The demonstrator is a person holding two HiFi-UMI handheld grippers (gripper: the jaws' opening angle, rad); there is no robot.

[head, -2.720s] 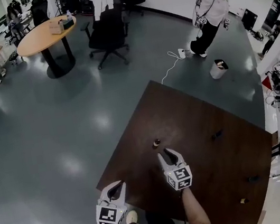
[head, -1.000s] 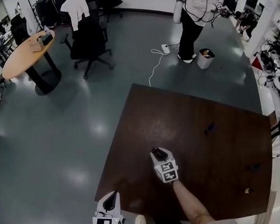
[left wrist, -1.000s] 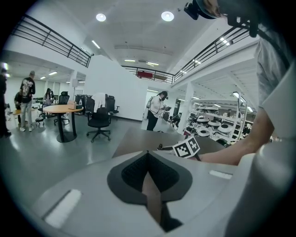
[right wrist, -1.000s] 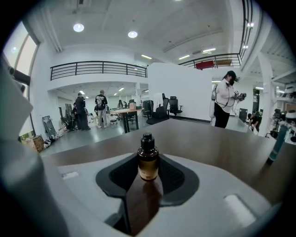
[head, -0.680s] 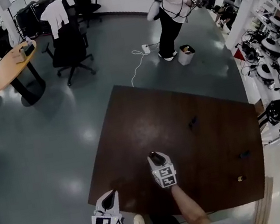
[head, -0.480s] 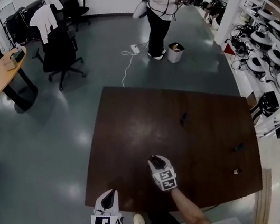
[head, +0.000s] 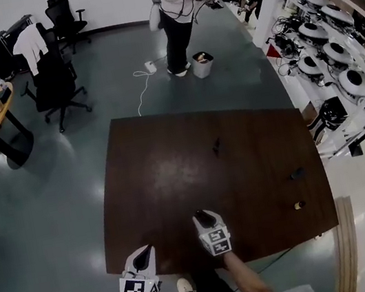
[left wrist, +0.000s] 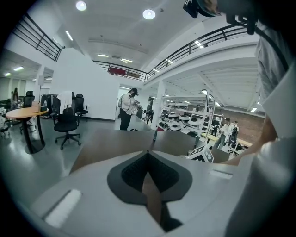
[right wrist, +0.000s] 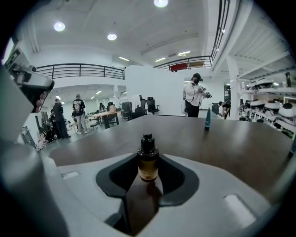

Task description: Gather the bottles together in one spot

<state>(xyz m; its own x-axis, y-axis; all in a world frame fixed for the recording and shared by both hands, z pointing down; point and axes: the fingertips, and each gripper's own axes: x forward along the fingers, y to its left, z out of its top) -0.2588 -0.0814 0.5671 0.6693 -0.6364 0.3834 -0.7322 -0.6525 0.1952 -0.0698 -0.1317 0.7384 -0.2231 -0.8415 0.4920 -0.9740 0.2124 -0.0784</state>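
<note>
Amber bottle [right wrist: 148, 163], black cap, upright, clamped in right gripper [head: 202, 216]. Blue bottle [head: 216, 146] upright mid-table [head: 161, 180]. Dark bottle [head: 297, 173] and brown bottle [head: 298, 205] near right edge.

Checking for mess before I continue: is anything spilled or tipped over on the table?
Nothing stands out. The small amber black-capped bottle sits upright in the right gripper; the dark brown table shows no spill.

Held bottle [right wrist: 148, 162] mostly hidden by right gripper [head: 204, 215] in head view. Far bottle [head: 216, 146], dark bottle [head: 297, 173], pale bottle [head: 296, 206]: too small to identify.
</note>
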